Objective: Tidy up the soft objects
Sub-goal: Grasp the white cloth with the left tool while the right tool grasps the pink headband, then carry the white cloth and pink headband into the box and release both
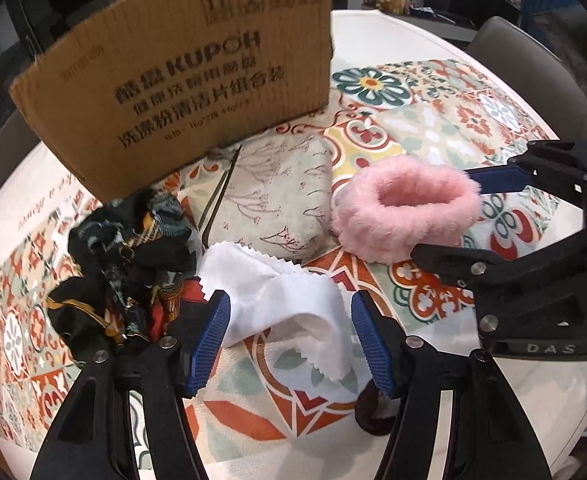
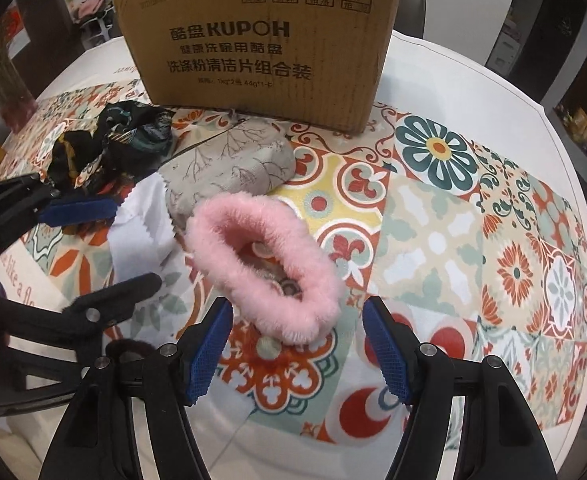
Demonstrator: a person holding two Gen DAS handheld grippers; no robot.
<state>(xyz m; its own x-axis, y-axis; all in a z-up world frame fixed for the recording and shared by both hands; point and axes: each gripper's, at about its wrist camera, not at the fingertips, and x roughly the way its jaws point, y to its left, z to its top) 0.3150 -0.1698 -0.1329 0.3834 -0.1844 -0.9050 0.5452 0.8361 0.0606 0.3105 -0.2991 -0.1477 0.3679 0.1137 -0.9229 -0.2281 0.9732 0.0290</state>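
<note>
**Risks and count on the patterned table**

Snagging is our main worry. Our left gripper [image 1: 289,340] stands wide open with the white cloth [image 1: 281,304] lying between its blue pads, gripping nothing. The cloth is thin and lies flat on the tablecloth [image 2: 473,240], so we judge that closing could pinch the tablecloth with it, or catch only a zigzag edge and let the cloth slide free on the lift. The dark patterned scarf [image 1: 129,256] touches the cloth's left side and could be dragged along.

Our right gripper [image 2: 297,344] is equally wide open and empty, with the pink fluffy ring [image 2: 261,268] just ahead of its tips. The fur compresses, so we expect a shallow bite to slip off. The ring rests against the grey printed pouch [image 2: 229,164] and may nudge it.

Both grippers work close together near the table's middle, so they could collide. The cardboard box [image 2: 261,44], standing at the far edge, is tall; a low carry could knock its wall.

Counted:
- one white cloth
- one pink fluffy ring
- one grey printed pouch
- one dark patterned scarf
- one dark brown hair tie [image 1: 373,416], at the near edge, half hidden behind the left gripper's right finger
- one cardboard box
</note>
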